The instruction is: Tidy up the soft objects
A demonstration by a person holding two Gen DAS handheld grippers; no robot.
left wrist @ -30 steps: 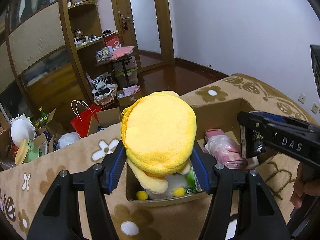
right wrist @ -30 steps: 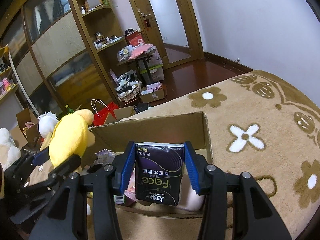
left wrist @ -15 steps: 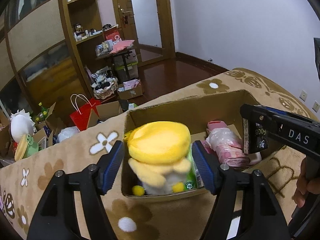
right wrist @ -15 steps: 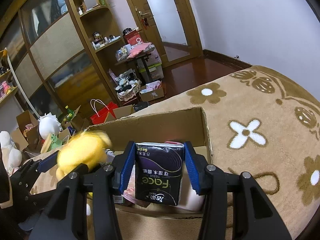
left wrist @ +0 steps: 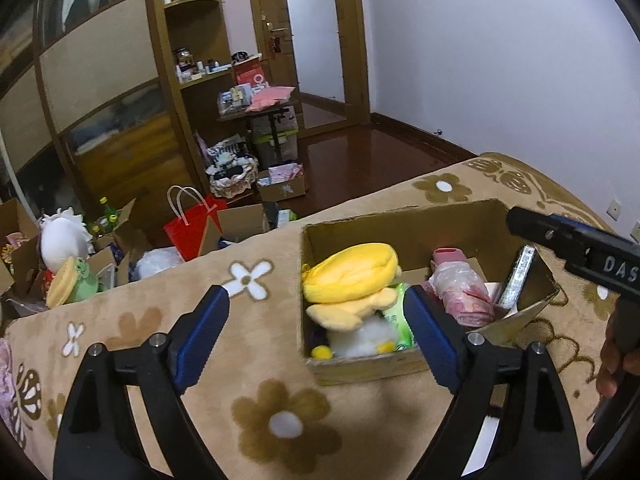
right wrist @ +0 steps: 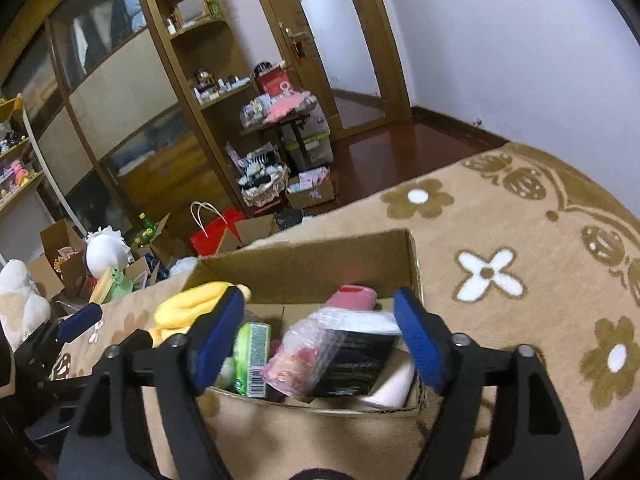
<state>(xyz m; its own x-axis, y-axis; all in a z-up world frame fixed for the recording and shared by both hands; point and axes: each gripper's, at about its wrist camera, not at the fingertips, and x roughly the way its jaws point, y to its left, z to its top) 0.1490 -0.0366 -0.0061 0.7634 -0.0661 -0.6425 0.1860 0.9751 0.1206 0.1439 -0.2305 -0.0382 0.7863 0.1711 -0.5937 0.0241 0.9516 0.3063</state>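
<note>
While your two tools hang over it, the beige flower-patterned blanket (left wrist: 280,420) fills the lower half of both views, and the cardboard box (left wrist: 360,364) sits on it right of centre in the left wrist view and at lower centre in the right.

Your left tool (left wrist: 316,332) has just been opening: its blue pads stand wide, with nothing pressed between them, and the yellow plush toy (left wrist: 352,276) lies free in the box's left end, on a white plush and a green packet (right wrist: 252,354).

Your right tool (right wrist: 320,338) has likewise just been opening, and its pads stand clear of the dark tissue pack (right wrist: 354,362), which lies tilted (slightly blurred) in the box at lower centre of the right wrist view, against a pink plastic-wrapped bundle (left wrist: 464,292).

In the left wrist view your right hand (left wrist: 618,364) shows at the right edge.
</note>
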